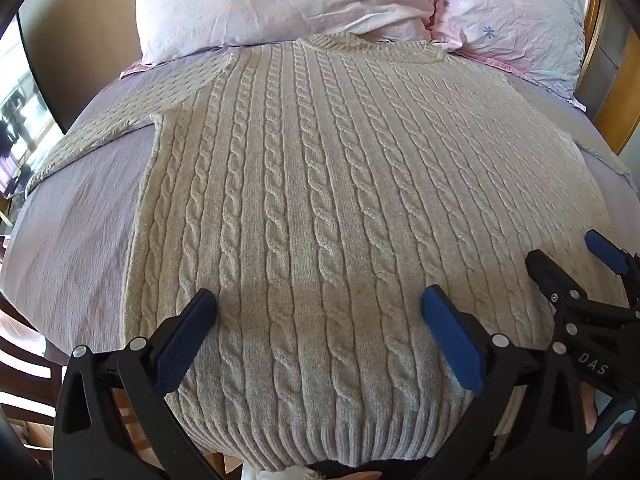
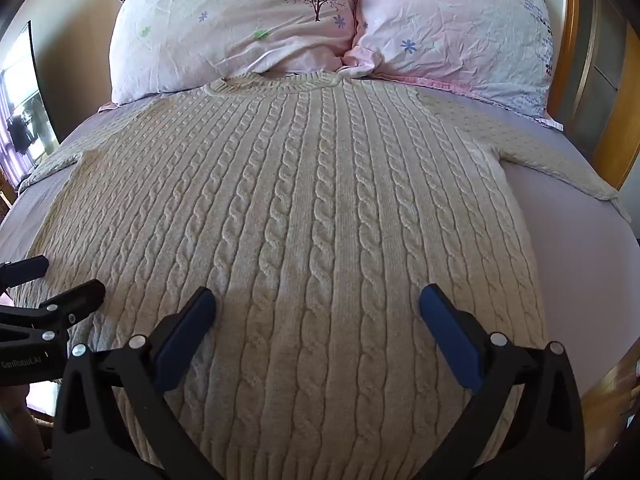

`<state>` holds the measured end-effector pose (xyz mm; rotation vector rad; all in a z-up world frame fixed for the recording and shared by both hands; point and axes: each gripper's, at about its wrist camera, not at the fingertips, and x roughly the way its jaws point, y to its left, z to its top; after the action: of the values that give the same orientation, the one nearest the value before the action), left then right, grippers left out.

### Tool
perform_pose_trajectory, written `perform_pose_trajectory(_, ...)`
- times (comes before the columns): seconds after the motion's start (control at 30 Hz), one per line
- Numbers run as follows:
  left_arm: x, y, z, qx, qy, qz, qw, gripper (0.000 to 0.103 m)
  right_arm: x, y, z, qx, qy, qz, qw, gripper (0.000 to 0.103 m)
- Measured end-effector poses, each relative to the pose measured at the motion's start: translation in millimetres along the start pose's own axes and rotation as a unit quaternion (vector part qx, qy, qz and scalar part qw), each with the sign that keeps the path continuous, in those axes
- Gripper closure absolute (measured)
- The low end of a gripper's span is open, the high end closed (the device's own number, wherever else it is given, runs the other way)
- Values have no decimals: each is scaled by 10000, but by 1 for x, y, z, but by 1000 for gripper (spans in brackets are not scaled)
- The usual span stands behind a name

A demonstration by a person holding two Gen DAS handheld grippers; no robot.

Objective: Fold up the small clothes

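Note:
A cream cable-knit sweater (image 1: 312,184) lies flat and face up on the bed, collar toward the pillows, hem hanging over the near edge. It also fills the right wrist view (image 2: 304,216). Its left sleeve (image 1: 120,120) spreads out to the left, its right sleeve (image 2: 552,156) to the right. My left gripper (image 1: 318,304) is open and empty just above the lower left of the sweater. My right gripper (image 2: 316,304) is open and empty above the lower right; it also shows at the right edge of the left wrist view (image 1: 576,264).
Two pink floral pillows (image 2: 248,28) (image 2: 460,36) lie at the head of the bed. The lilac bedsheet (image 1: 80,216) shows on both sides of the sweater. A wooden bed frame (image 2: 568,40) rises at the right. A window is at the far left.

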<state>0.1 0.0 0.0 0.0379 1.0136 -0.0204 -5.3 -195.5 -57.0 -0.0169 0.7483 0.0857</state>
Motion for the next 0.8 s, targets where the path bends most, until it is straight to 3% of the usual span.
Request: perform_pose_trajectory(0.8, 0, 0, 0, -1, -28, -1, 10000, 1, -1, 0, -1, 10, 1, -2, 10000, 2)
